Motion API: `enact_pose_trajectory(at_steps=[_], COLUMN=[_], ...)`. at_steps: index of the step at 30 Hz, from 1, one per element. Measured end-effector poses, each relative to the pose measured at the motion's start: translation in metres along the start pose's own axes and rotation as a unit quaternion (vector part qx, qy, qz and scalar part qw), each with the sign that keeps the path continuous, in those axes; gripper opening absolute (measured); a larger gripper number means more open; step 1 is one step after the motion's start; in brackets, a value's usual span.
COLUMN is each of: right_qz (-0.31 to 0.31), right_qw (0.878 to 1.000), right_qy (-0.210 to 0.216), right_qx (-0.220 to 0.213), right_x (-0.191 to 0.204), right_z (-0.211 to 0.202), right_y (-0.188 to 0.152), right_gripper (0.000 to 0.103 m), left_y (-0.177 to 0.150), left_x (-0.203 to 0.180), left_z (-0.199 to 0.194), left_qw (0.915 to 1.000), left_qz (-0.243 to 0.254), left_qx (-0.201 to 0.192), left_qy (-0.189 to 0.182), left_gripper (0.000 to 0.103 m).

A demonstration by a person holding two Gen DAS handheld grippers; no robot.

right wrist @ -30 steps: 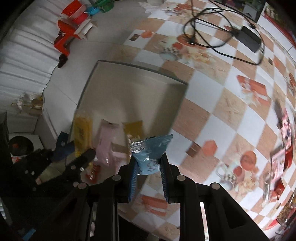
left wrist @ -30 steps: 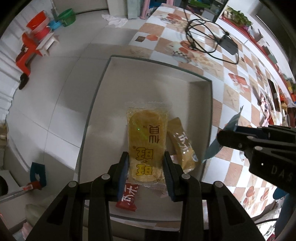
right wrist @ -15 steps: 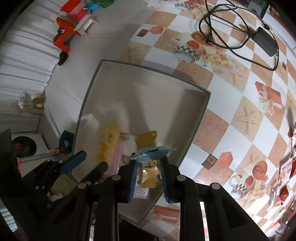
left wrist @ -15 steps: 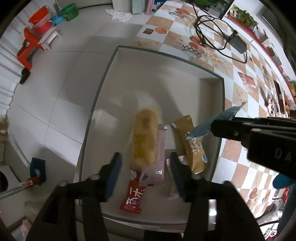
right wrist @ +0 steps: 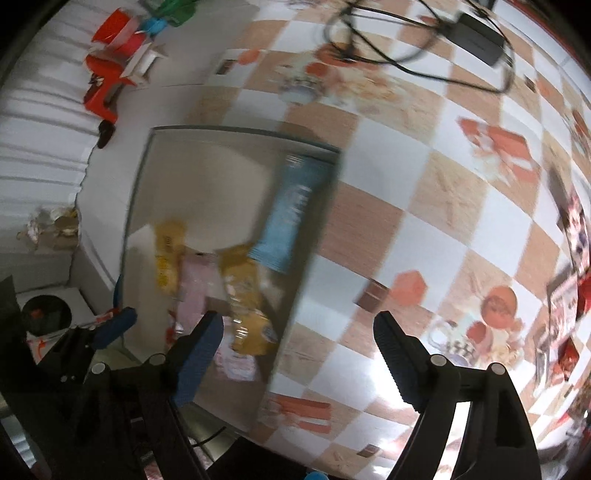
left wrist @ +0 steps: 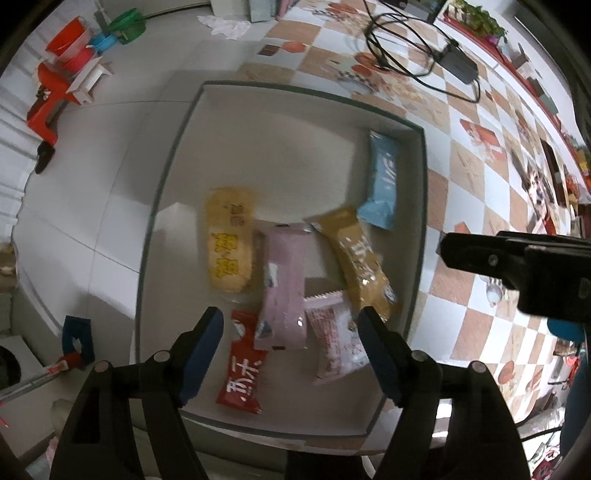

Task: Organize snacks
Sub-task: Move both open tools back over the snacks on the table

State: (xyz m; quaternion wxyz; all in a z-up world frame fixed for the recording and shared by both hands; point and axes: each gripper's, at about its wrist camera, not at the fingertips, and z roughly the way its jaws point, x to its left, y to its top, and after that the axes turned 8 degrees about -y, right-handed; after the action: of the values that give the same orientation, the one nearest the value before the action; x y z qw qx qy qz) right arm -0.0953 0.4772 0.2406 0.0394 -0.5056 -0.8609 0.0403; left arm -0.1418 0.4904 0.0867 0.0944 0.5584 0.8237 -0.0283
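Glossy foil packets lie flat in the rectangular tray; both hand-held grippers gape apart, unladen.

Six snack packets lie in the tray on the desk; a cable lies behind.

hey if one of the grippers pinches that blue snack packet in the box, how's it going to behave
The blue packet is a thin sealed wrapper, so it likely crumples under the pinch and droops past the fingers. It looks small and flat, so probably light. Its film looks glossy and may slip. It lies against the box wall, leaning partly on the tan packet, so a push may slide it along that wall.
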Motion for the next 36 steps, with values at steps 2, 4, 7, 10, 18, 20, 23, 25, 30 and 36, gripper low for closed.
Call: enact_pose_trajectory(at_steps=[2,4,7,10,18,20,23,25,30,36], right_qz=[0.016,0.031,0.054,0.077,0.148,0.166,0.193,0.210,0.244,0.248], right_qw=[1.000,0.999,0.998,0.997,0.988,0.985,0.980,0.976,0.967,0.962], right_qy=[-0.005,-0.007,-0.005,-0.004,-0.005,-0.007,-0.010,-0.014,-0.030,-0.071], right_qx=[0.005,0.011,0.015,0.021,0.031,0.036,0.043,0.049,0.063,0.085], right_x=[-0.015,-0.029,-0.052,-0.075,-0.144,-0.163,-0.193,-0.212,-0.256,-0.294], right_z=[0.003,0.006,0.010,0.013,0.021,0.024,0.030,0.034,0.045,0.063], right_y=[-0.005,-0.011,-0.023,-0.035,-0.067,-0.078,-0.097,-0.109,-0.140,-0.180], right_gripper=[0.085,0.096,0.103,0.103,0.103,0.103,0.103,0.103,0.103,0.103], left_y=[-0.001,-0.002,-0.002,-0.001,-0.002,-0.004,-0.005,-0.005,-0.003,0.010], left_x=[-0.007,-0.015,-0.029,-0.046,-0.109,-0.123,-0.149,-0.166,-0.207,-0.260], left_z=[0.001,0.001,0.001,0.004,0.013,0.017,0.026,0.032,0.049,0.073], left_qw=[1.0000,0.9998,0.9994,0.9984,0.9928,0.9913,0.9881,0.9858,0.9800,0.9778], left_qz=[0.008,0.017,0.032,0.053,0.116,0.127,0.146,0.159,0.183,0.172], left_qx=[0.003,0.006,0.009,0.016,0.030,0.035,0.047,0.055,0.078,0.112], left_qy=[0.001,0.002,0.001,0.002,-0.001,-0.002,-0.004,-0.005,-0.014,-0.041], left_gripper=[0.078,0.078,0.078,0.078,0.078,0.078,0.078,0.078,0.078,0.078])
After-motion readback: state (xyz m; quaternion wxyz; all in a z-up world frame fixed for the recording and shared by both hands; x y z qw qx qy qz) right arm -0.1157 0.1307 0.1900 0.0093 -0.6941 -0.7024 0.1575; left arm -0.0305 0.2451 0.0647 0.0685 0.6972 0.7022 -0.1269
